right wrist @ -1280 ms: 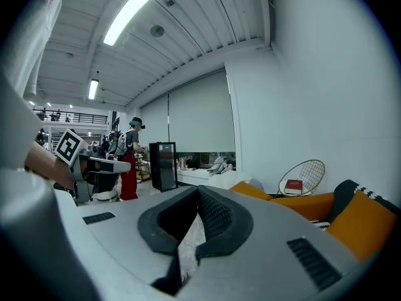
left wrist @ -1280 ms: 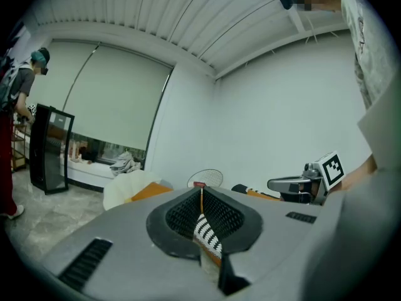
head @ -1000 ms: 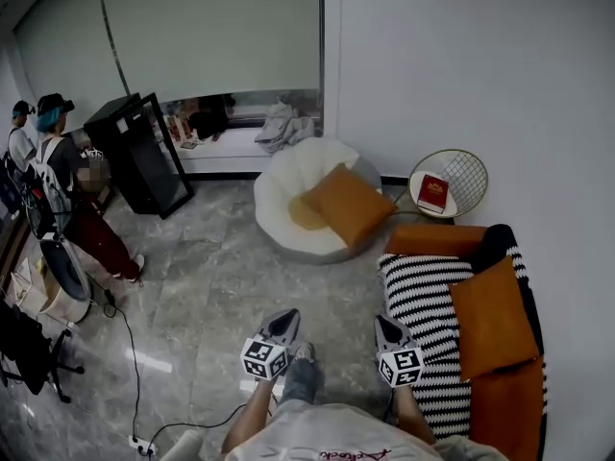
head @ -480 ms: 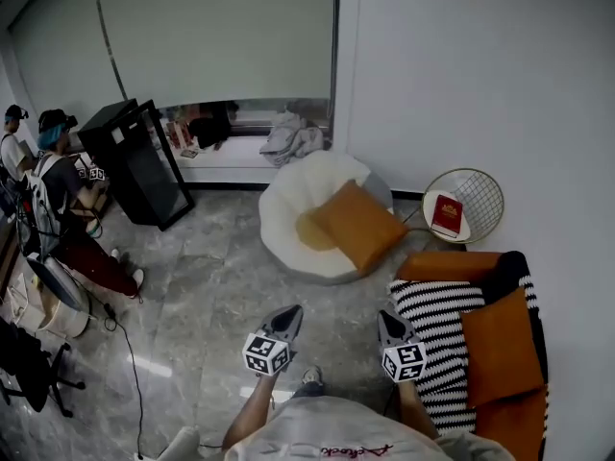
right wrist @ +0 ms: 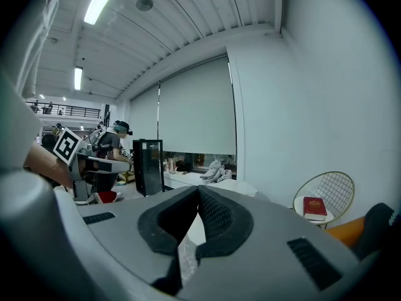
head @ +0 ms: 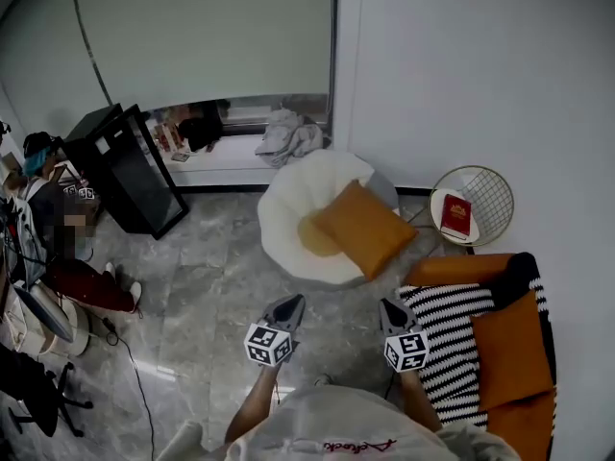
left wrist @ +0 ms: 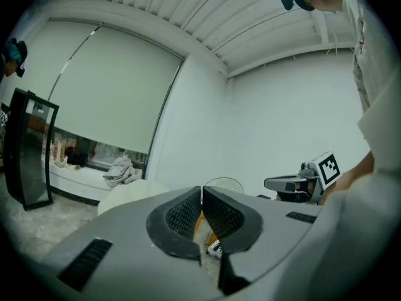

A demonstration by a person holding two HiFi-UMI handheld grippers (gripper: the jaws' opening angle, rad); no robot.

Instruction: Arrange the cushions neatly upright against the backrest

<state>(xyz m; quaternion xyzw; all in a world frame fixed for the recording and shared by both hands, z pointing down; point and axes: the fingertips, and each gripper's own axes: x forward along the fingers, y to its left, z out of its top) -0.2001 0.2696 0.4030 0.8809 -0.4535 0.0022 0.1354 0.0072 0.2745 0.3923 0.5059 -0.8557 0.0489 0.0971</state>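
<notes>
- Cushions, orange: one (head: 363, 227) leans on the white round chair (head: 288, 200), and another (head: 509, 349) lies on the striped sofa (head: 447, 339) by the right wall.
- Gold print on the red book (head: 455, 215), which sits on the wire side table (head: 492, 192), is too small to read.
- Side by side before the person, the left gripper (head: 286, 307) and right gripper (head: 392, 312) point nearly level toward the chair, above the floor.
- Both have their jaws pressed together, with nothing between them.
</notes>
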